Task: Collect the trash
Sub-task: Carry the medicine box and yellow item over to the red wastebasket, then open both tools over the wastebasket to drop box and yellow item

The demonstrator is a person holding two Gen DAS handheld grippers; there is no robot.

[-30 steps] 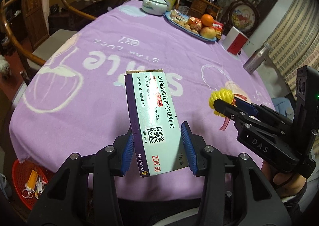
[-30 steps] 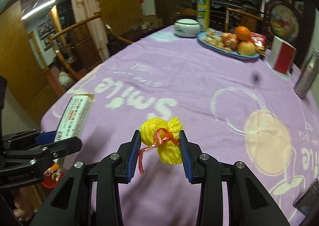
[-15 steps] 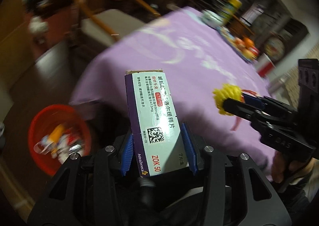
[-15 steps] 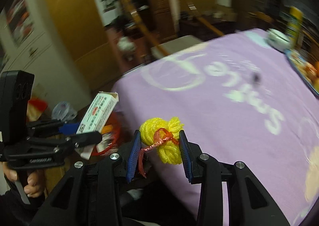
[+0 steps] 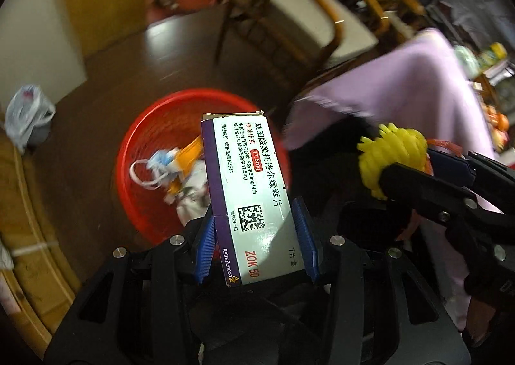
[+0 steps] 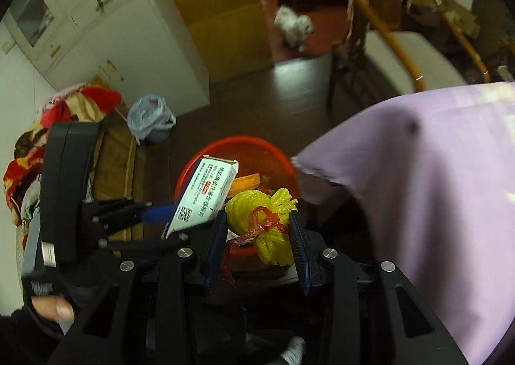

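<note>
My left gripper (image 5: 254,242) is shut on a white and purple medicine box (image 5: 248,191), held upright above a red trash basket (image 5: 145,140) on the floor. The box also shows in the right wrist view (image 6: 206,194). My right gripper (image 6: 257,233) is shut on a yellow foam net with a red ribbon (image 6: 260,220), beside the box and over the near rim of the basket (image 6: 225,146). The net also shows in the left wrist view (image 5: 392,156). The basket holds a mask, an orange wrapper and other scraps.
The purple tablecloth (image 6: 418,188) hangs at the right, next to the basket. A wooden chair with a grey seat (image 5: 315,14) stands beyond. A small bin with a plastic bag (image 6: 151,120) sits by a white cabinet (image 6: 112,27). The floor is dark wood.
Both grippers have swung left and down from over the table to above the red basket on the floor. Each still holds its item.
</note>
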